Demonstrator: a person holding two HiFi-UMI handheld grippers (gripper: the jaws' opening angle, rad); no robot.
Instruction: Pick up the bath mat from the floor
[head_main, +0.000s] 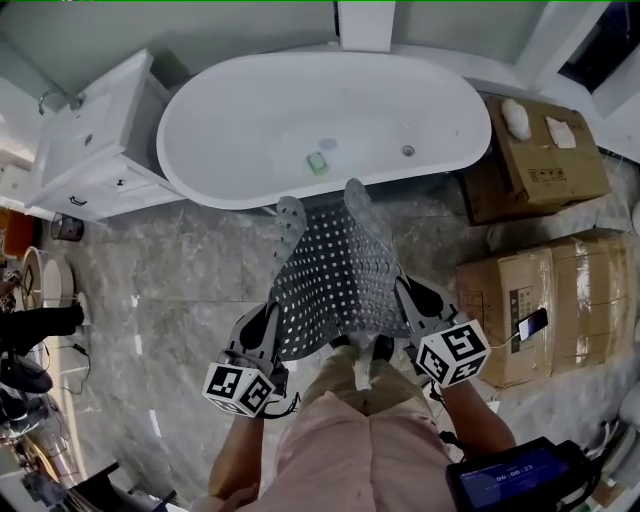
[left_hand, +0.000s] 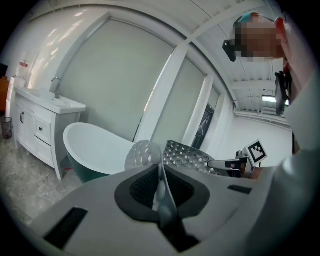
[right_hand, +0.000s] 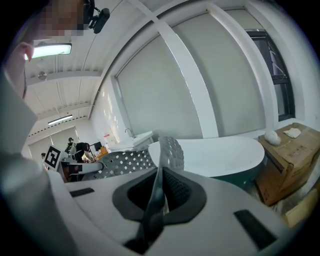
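A grey perforated bath mat (head_main: 335, 275) hangs in the air between my two grippers, in front of the white bathtub (head_main: 320, 120). My left gripper (head_main: 268, 322) is shut on the mat's near left edge. My right gripper (head_main: 408, 300) is shut on its near right edge. In the left gripper view the mat (left_hand: 187, 156) stands pinched edge-on in the left gripper (left_hand: 161, 187), its far corners curling up. The right gripper view shows the mat (right_hand: 125, 161) clamped the same way in the right gripper (right_hand: 155, 197).
A white vanity cabinet (head_main: 95, 135) stands left of the tub. Cardboard boxes (head_main: 535, 155) sit at the right, one (head_main: 535, 305) with a phone on it. A small green item (head_main: 317, 162) lies in the tub. Grey marble floor (head_main: 170, 290) lies below. Shoes (head_main: 30, 350) sit at far left.
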